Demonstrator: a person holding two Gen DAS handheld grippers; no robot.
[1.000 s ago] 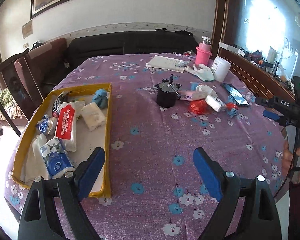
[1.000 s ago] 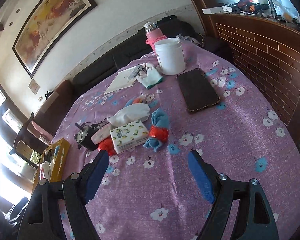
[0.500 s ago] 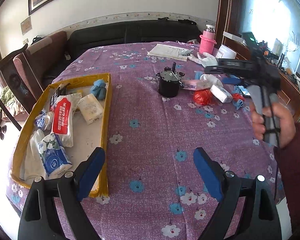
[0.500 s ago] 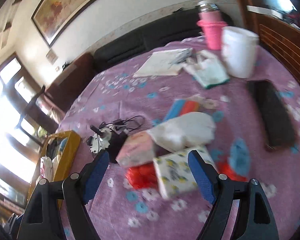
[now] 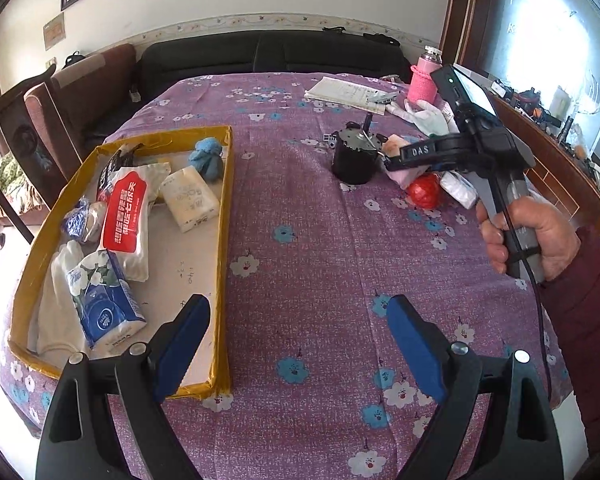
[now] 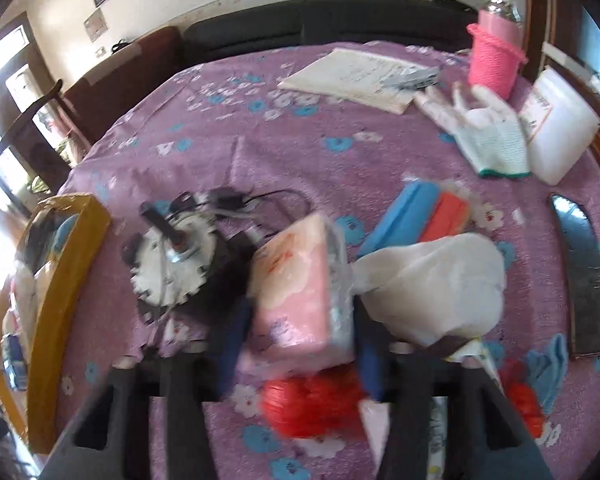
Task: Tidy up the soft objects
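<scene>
A yellow cardboard tray [image 5: 224, 216] at the table's left holds several tissue packs, a white cloth and a blue sock ball [image 5: 207, 155]. My left gripper [image 5: 296, 336] is open and empty above the tray's near right corner. My right gripper [image 6: 298, 340] has closed around a pink tissue pack [image 6: 300, 280], a blue pad on each side of it. The view is blurred. A red mesh ball [image 6: 312, 400] lies below the pack, a white plastic bag [image 6: 432, 288] to its right. From the left wrist view, the right gripper [image 5: 396, 164] reaches into the pile by the red ball [image 5: 425, 191].
A black motor [image 6: 180, 264] with wires stands left of the pink pack. A blue and orange bundle [image 6: 420, 216], white glove [image 6: 484, 136], white jar [image 6: 560, 136], pink bottle [image 6: 496, 52], papers [image 6: 356, 76] and a dark phone [image 6: 584, 280] lie beyond and to the right.
My right gripper has moved left and down into the pile and narrowed onto the pink tissue pack. The left gripper has stayed open and shifted slightly.
</scene>
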